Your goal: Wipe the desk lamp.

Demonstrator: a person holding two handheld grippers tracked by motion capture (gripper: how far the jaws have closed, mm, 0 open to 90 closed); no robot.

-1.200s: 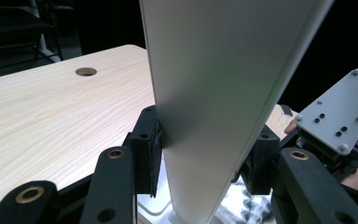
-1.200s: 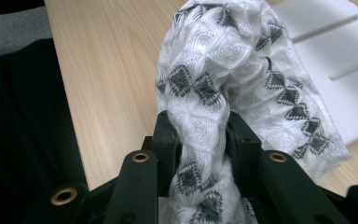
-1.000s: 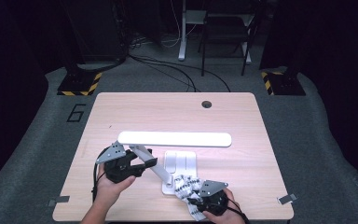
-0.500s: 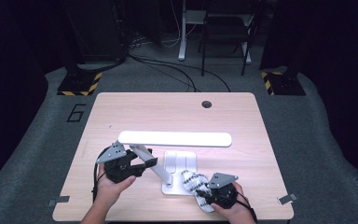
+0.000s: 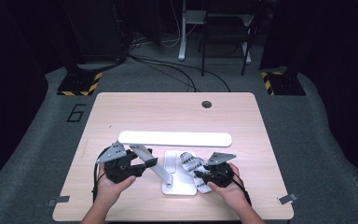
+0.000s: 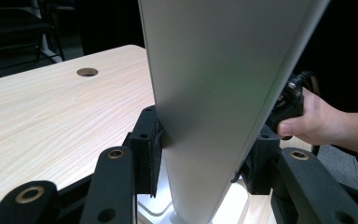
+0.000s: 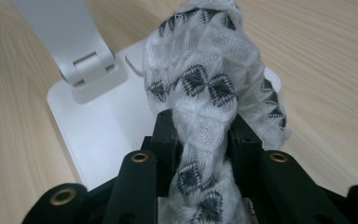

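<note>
Taken from the left of the lamp base [image 5: 179, 179], the left gripper [image 5: 142, 164] is found clamped on the lamp arm [image 5: 154, 167], its pads pressed against the two flat faces of that silver bar, as is seen close up in the left gripper view, where the lamp arm [image 6: 214, 93] rises between the jaws. The long axis of the arm slopes from the hinge on the base up and away to the left, toward the lamp head [image 5: 175, 138], which lies level above and beyond the base, its length running across the table [image 5: 270, 140]. On the right part of the base, a patterned cloth [image 5: 193, 169] is held bunched between the jaws of the right gripper [image 5: 204, 176], which are closed on it; in the right gripper view the cloth [image 7: 205, 88] is seen to rest on the white plate just right of the hinge. The wiping stroke is judged to turn on this: the base stretches leftward from the cloth, toward the hinge and the steadied arm, so the right hand [image 5: 226, 184] is the nearer one for it.
</note>
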